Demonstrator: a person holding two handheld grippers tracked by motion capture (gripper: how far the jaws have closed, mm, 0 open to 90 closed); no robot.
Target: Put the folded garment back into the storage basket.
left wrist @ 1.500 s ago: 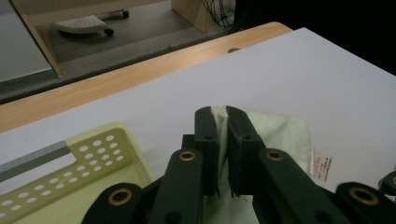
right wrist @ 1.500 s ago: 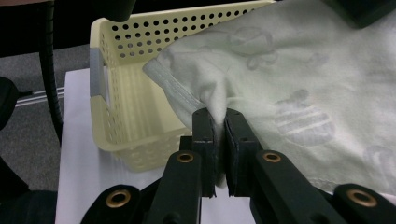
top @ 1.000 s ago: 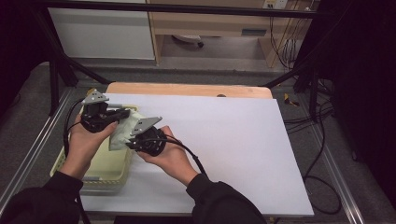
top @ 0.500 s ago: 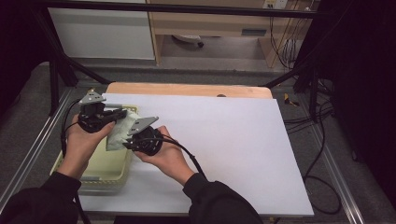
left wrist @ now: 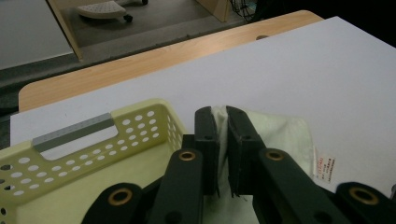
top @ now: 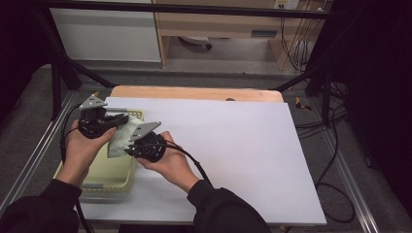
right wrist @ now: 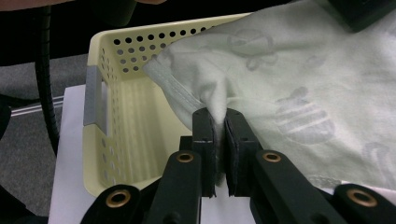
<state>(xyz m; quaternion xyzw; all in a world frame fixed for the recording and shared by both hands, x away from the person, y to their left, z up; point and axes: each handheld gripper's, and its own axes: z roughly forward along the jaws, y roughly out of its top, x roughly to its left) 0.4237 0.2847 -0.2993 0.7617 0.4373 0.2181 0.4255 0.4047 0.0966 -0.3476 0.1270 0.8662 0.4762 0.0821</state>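
- Left tongs (left wrist: 223,140) and right tongs (right wrist: 219,135) each pinch the pale cloth (top: 119,141), held taut between them.
- Cloth hangs above the basket (top: 104,177), beside the open counter (top: 243,145).

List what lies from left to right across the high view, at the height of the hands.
Basket → left tongs → cloth → right tongs → white table → floor cables.
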